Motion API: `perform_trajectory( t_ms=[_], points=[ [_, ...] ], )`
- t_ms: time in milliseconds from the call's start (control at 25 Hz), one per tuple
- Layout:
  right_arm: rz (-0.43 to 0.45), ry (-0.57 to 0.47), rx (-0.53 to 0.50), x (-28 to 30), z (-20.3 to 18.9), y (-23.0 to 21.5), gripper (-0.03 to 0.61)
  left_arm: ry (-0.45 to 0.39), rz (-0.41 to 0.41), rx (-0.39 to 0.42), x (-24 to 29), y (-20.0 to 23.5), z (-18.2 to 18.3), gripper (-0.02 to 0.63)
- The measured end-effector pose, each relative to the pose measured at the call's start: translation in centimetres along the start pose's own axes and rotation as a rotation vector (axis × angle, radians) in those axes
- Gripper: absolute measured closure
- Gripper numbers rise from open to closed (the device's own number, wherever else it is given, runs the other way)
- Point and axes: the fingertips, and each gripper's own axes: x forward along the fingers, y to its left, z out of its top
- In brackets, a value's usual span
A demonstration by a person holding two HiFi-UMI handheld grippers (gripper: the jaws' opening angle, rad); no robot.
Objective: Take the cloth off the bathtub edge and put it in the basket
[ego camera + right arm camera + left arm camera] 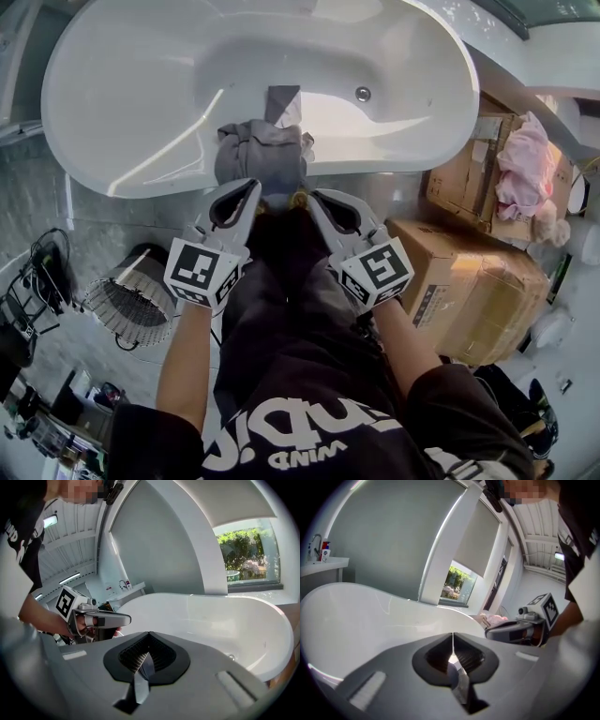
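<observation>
Cloth [262, 150] x1 on tub [141, 94] edge, basket [127, 300] x1; L gripper [247, 189], R gripper [319, 199] jaws closed, empty.

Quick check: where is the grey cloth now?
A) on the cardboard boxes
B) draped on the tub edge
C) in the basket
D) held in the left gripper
B: the cloth lies bunched over the near rim of the tub.

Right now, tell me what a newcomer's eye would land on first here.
The big white bathtub fills the top of the head view, a grey cloth draped over its near edge. Just below the cloth, the left gripper and right gripper point at it side by side, both shut and empty.
</observation>
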Motion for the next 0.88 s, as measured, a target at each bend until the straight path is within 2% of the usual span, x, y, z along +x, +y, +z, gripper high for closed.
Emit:
perform_trajectory(
  t_ms=[200,320,480,640,880],
  points=[
    [-0.008,-0.001,0.003,-0.5,-0.2,0.0,0.569,0.034,-0.038,0.014,0.3,-0.6,-0.9,0.560],
    [-0.010,-0.004,0.016,-0.6,-0.2,-0.2,0.569,0.068,-0.090,0.029,0.6,-1.2,-1.5,0.527],
    [-0.013,-0.007,0.026,-0.6,-0.2,-0.4,0.569,0.113,-0.137,0.050,1.2,-1.5,-2.6,0.402],
    [-0.011,-0.005,0.027,-0.4,-0.2,-0.3,0.569,0.143,-0.130,0.088,1.5,-0.9,-3.2,0.289],
    [-0.015,0.002,0.026,-0.2,-0.5,-0.4,0.569,0.181,-0.134,0.171,2.1,-0.5,-4.3,0.276]
  ],
)
